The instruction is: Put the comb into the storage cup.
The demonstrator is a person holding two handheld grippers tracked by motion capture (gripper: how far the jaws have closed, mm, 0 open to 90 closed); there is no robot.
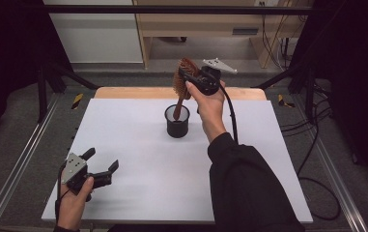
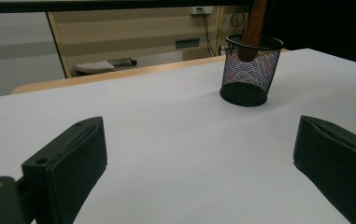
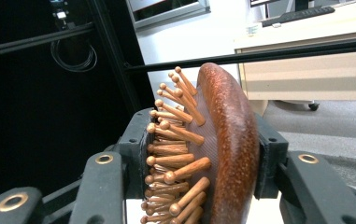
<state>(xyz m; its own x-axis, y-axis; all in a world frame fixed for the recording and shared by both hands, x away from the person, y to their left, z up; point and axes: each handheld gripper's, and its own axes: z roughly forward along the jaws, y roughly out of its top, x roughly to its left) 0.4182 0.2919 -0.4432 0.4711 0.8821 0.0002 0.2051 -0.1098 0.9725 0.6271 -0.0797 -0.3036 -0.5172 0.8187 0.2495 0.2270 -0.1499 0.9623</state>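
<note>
- The right gripper (image 1: 187, 77) is clamped on the head of a wooden hairbrush (image 1: 181, 82), held up above the black mesh cup (image 1: 177, 122); the brush hangs below the jaws with its handle end down inside the cup.
- In the right gripper view the jaws press the brush head (image 3: 213, 149) from both sides, one pad against the bristle pegs, the other against the smooth rounded back. That closeness of grip cannot be made out in the high view.
- The high view gives what the right gripper view lacks: the cup directly beneath that gripper, and the person's right hand (image 1: 209, 104) and dark sleeve holding it.
- The left gripper (image 1: 100, 166) rests low at the near corner of the white table (image 1: 138, 164), well apart from the cup, its jaws spread wide with nothing between them.
- In the left gripper view the cup (image 2: 249, 70) stands ahead of the open jaws and off to one side, and the brush handle (image 2: 253, 28) leans on the cup's rim; the mesh weave is plain here, not from above.
</note>
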